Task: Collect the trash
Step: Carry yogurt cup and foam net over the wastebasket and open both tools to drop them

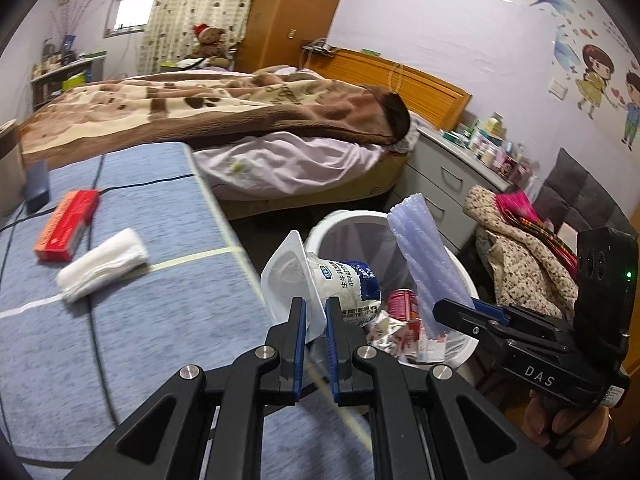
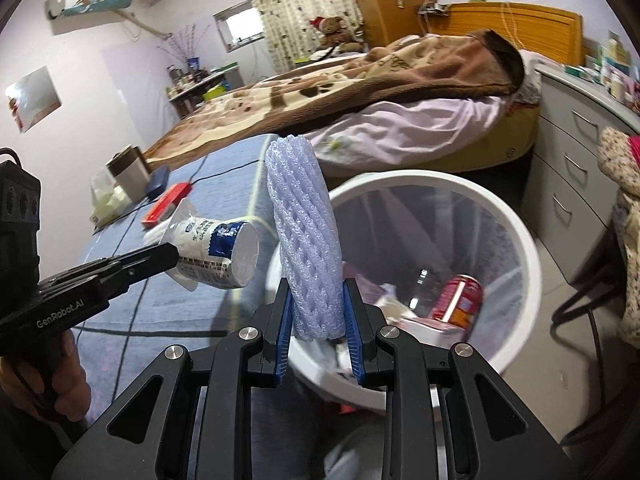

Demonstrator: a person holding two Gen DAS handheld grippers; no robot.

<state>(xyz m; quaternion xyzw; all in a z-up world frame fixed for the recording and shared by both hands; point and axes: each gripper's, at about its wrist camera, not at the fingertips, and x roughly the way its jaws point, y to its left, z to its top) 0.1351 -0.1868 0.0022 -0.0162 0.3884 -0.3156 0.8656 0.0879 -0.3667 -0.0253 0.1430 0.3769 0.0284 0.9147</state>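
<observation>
My left gripper [image 1: 315,312] is shut on the thin rim of a white yogurt cup [image 1: 344,284] with a blue label, which it holds at the near edge of the white trash bin [image 1: 348,218]. In the right wrist view that cup [image 2: 216,252] lies sideways beside the bin [image 2: 520,240]. My right gripper [image 2: 318,292] is shut on a lavender foam net sleeve [image 2: 304,232] that stands upright over the bin's near rim. A red can [image 2: 458,300] and wrappers lie inside. A red box [image 1: 66,226] and a folded white tissue [image 1: 102,264] rest on the blue-grey table [image 1: 160,220].
Black cables and a dark blue block [image 1: 38,192] lie on the table, and a steel cup [image 2: 128,172] stands at its far end. Behind the bin are a bed [image 1: 240,120] and a grey drawer unit [image 1: 440,184]. A chair piled with clothes [image 1: 520,248] is at the right.
</observation>
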